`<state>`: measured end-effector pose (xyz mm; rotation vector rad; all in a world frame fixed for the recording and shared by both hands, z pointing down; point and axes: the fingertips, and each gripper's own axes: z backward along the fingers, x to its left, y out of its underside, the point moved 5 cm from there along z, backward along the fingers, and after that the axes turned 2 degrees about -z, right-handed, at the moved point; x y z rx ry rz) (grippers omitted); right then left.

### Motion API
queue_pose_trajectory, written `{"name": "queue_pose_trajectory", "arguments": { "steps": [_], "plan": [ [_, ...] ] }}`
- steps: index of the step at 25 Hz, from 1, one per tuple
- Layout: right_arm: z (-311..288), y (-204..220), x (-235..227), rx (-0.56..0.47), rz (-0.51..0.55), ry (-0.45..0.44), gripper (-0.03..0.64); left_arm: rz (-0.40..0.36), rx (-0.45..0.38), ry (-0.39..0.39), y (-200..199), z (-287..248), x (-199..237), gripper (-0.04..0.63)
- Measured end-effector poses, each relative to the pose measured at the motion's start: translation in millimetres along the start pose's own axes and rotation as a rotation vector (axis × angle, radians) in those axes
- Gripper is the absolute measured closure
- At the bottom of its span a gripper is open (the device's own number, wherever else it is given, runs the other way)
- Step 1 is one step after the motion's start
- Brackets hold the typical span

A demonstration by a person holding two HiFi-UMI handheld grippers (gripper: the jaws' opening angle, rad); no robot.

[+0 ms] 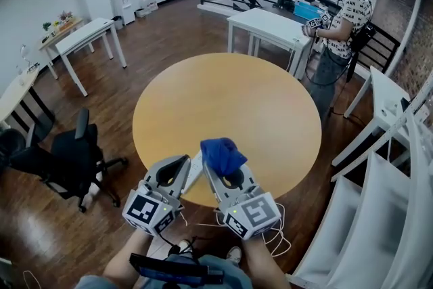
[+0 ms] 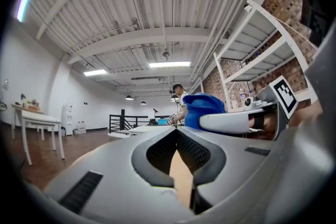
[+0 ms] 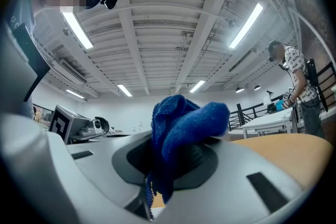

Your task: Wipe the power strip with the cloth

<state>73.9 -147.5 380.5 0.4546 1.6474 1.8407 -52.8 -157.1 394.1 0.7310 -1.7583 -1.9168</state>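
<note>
A blue cloth [image 1: 222, 153] is bunched in my right gripper [image 1: 221, 169], whose jaws are shut on it just above the near edge of the round wooden table [image 1: 230, 105]. In the right gripper view the cloth [image 3: 181, 123] bulges up out of that gripper [image 3: 157, 165]. A white power strip [image 1: 194, 171] shows as a sliver between the two grippers, mostly hidden; its white cable [image 1: 274, 232] hangs below the table edge. My left gripper [image 1: 179, 164] sits just left of the strip, jaws shut [image 2: 177, 135] with nothing between them.
A person [image 1: 345, 10] stands at a white table [image 1: 267, 27] at the back right. A black office chair [image 1: 71, 159] sits left of the round table. White shelving [image 1: 385, 172] runs along the right. More white tables [image 1: 88, 37] stand at the far left.
</note>
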Motion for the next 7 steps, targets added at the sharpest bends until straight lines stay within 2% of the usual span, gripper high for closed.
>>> {"name": "queue_pose_trajectory", "arguments": {
  "steps": [7],
  "plan": [
    [4.8, -0.5, -3.8, 0.000, -0.004, 0.000, 0.554, 0.003, 0.006, 0.012, 0.3, -2.5, -5.4, 0.583]
  ]
}}
